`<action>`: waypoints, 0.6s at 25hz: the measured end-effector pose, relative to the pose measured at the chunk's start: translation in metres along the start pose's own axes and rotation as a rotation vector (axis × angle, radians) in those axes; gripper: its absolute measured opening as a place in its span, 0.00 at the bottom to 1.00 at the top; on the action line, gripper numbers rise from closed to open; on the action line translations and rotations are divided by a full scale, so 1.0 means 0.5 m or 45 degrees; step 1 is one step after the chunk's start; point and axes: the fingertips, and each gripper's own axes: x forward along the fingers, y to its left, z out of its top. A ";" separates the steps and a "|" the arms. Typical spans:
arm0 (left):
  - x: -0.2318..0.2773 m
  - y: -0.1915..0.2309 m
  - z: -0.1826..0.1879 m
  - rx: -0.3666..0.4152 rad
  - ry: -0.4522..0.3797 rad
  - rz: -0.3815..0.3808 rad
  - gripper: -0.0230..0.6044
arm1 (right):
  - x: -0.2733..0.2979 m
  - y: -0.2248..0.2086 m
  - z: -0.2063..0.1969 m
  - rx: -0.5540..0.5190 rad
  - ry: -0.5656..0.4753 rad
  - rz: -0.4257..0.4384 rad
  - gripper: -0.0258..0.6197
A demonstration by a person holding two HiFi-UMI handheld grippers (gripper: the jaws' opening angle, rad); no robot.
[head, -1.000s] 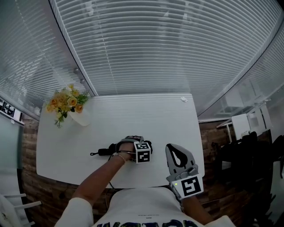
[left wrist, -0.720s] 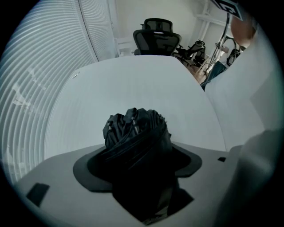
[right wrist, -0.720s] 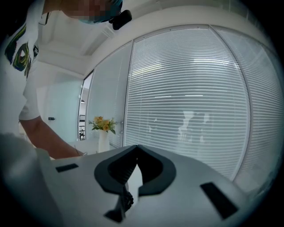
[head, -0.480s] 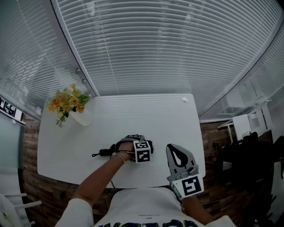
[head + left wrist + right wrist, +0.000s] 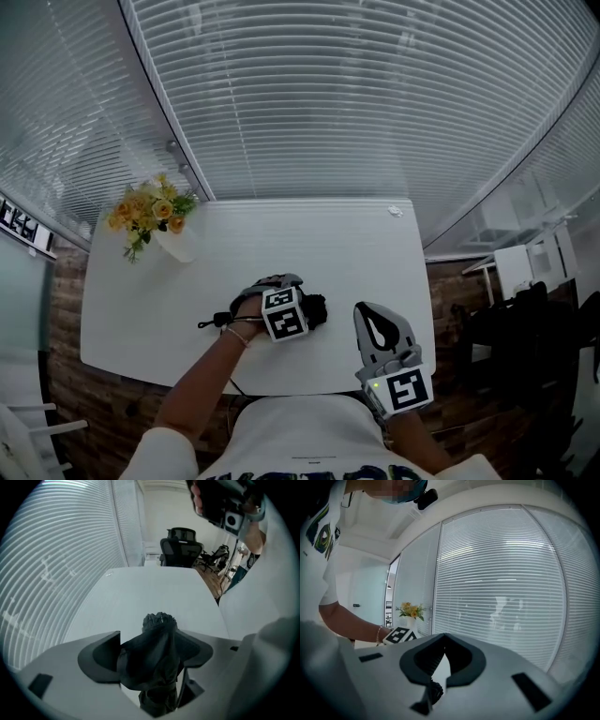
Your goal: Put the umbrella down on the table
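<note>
A black folded umbrella (image 5: 219, 321) lies crosswise low over the near part of the white table (image 5: 309, 234); whether it touches the table I cannot tell. My left gripper (image 5: 304, 308) is shut on it, a hand around the marker cube. In the left gripper view the bunched black fabric of the umbrella (image 5: 157, 637) fills the gap between the jaws of the left gripper (image 5: 152, 654). My right gripper (image 5: 373, 317) hovers at the table's front right edge, shut and holding nothing. The right gripper (image 5: 440, 667) points toward the blinds.
A white vase with yellow flowers (image 5: 155, 211) stands at the table's far left corner. A small white object (image 5: 396, 212) lies at the far right corner. Window blinds rise behind the table. Black office chairs (image 5: 183, 550) stand beyond the table's right end.
My left gripper has shifted slightly left with the umbrella and its cube has turned a little; more of the umbrella's right end shows. The right gripper has stayed put.
</note>
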 end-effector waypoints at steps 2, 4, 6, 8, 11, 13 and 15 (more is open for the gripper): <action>-0.032 0.017 0.013 -0.070 -0.108 0.047 0.60 | -0.001 0.000 0.002 -0.013 -0.009 0.011 0.06; -0.066 0.035 0.026 -0.154 -0.241 0.096 0.60 | -0.002 0.000 0.005 -0.025 -0.009 0.012 0.06; -0.100 0.051 0.032 -0.232 -0.362 0.152 0.60 | -0.002 -0.001 0.006 -0.028 -0.008 0.009 0.06; -0.138 0.061 0.035 -0.299 -0.469 0.212 0.60 | -0.001 0.000 0.009 -0.029 -0.008 0.010 0.06; -0.207 0.067 0.043 -0.393 -0.650 0.321 0.57 | -0.002 0.000 0.014 -0.038 -0.010 0.006 0.06; -0.256 0.069 0.042 -0.452 -0.762 0.405 0.49 | -0.001 0.001 0.018 -0.043 -0.014 0.003 0.06; -0.304 0.066 0.039 -0.506 -0.866 0.487 0.41 | -0.001 0.002 0.025 -0.047 -0.020 0.003 0.06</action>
